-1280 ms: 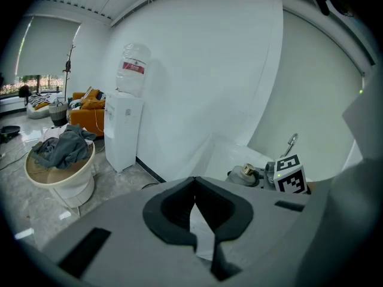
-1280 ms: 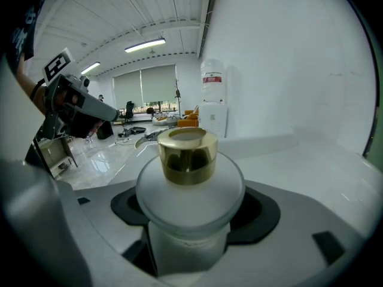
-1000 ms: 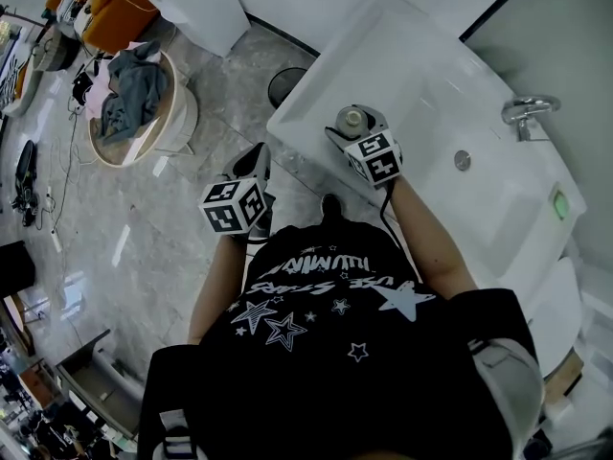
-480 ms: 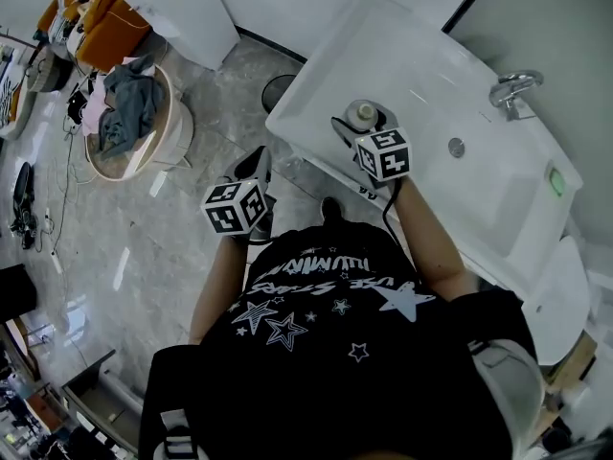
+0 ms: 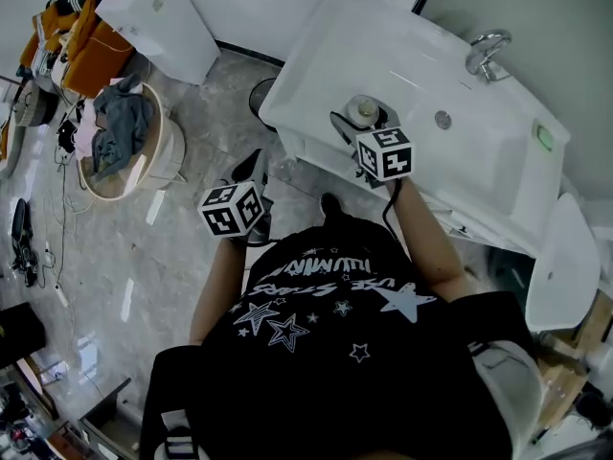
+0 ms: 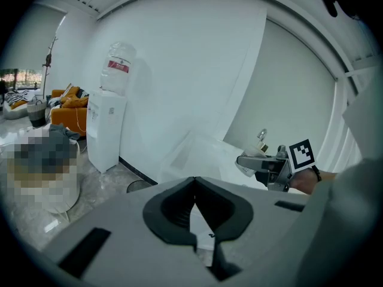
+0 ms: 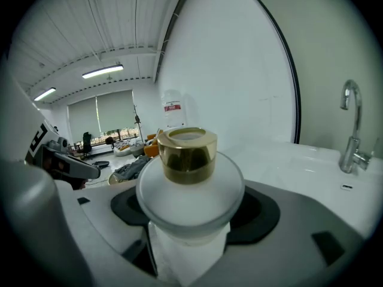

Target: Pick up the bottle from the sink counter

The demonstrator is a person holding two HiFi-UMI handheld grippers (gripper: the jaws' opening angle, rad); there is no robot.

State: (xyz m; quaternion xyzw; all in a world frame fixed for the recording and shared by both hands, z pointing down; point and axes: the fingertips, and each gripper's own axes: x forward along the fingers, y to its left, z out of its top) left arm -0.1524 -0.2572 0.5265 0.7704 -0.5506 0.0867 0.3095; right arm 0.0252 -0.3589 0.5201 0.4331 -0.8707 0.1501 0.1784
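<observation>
Of the two grippers, the right gripper is clamped on the one bottle (white, round-shouldered, gold cap), upright at the front edge of the sink counter. The left gripper, jaws together and empty, hangs over the floor.

A white worktop with a shallow basin lies in front of you. A chrome tap stands at its far edge, a round drain sits in the basin, and a small green thing lies near its right end. A gold-capped bottle is at its near left corner, clasped in your right hand-held gripper. On the grey stone floor beside the worktop stand a round basket of clothes and a dark round bin.
</observation>
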